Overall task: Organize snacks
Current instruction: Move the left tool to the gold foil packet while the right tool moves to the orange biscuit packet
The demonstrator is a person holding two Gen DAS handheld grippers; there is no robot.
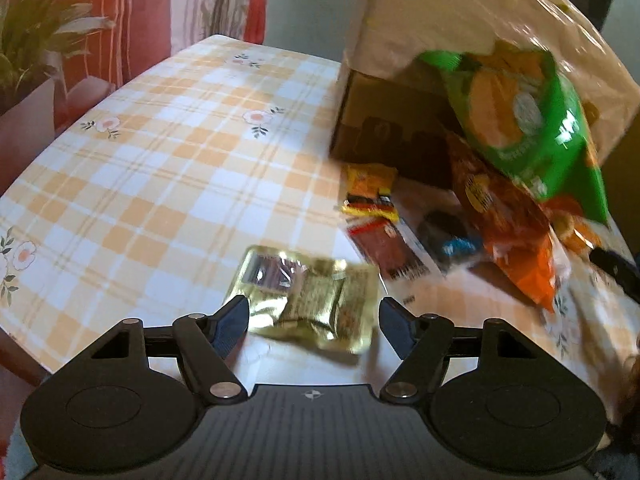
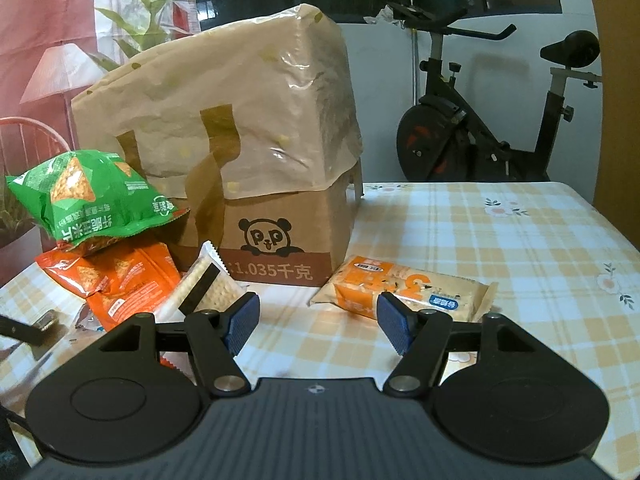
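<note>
Blue-padded left claw spread wide, holding nothing, straddling gold packet flat on bench. Right claw likewise gaping and empty, near orange biscuit pack beside cardboard box. Risks: crinkly foil skidding away under closing pads; green chip bag, perched atop orange bags, sliding off if nudged.

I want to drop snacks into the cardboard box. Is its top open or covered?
Covered: a crinkled plastic bag is draped over the top of the cardboard box, hanging partway down its sides. Whether the flaps beneath are shut cannot be told.
</note>
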